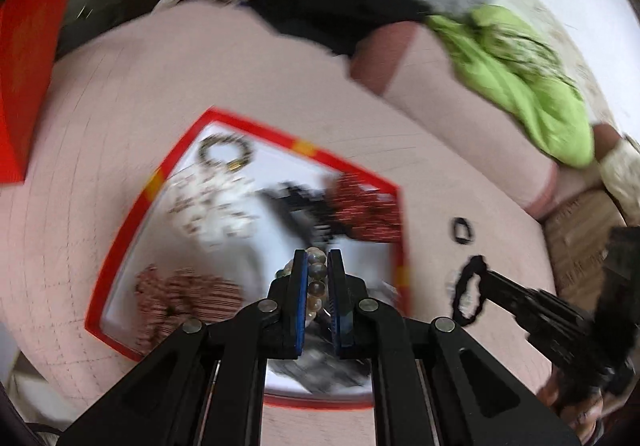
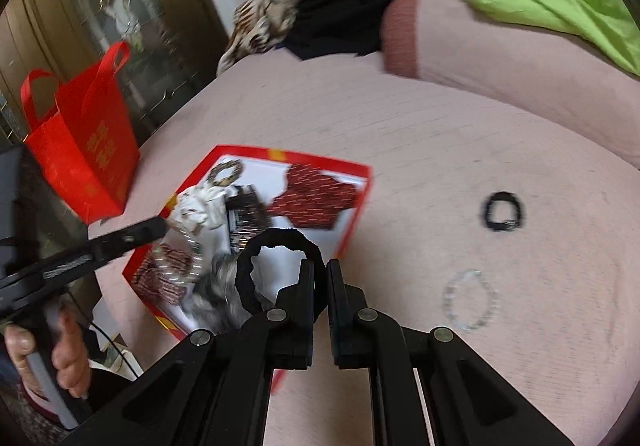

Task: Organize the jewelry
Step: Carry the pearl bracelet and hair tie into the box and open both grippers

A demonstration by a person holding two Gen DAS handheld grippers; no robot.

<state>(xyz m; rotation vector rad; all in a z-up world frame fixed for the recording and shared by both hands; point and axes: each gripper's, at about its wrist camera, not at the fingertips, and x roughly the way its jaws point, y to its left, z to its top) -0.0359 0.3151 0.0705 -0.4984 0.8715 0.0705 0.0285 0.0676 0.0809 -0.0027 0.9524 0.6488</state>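
A red-rimmed box with a white inside lies on the pink bedcover and holds several bracelets and hair ties. My left gripper hangs over it, shut on a bracelet of grey-brown beads. In the right wrist view the left gripper comes in from the left, and the bead bracelet dangles over the box. My right gripper is shut on a black fabric hair tie at the box's near right side. The left wrist view shows the right gripper with the hair tie too.
A small black hair ring and a clear bead bracelet lie loose on the bedcover right of the box. A red gift bag stands left of it. Green cloth and piled clothes lie at the far edge. A hand holds the left gripper's handle.
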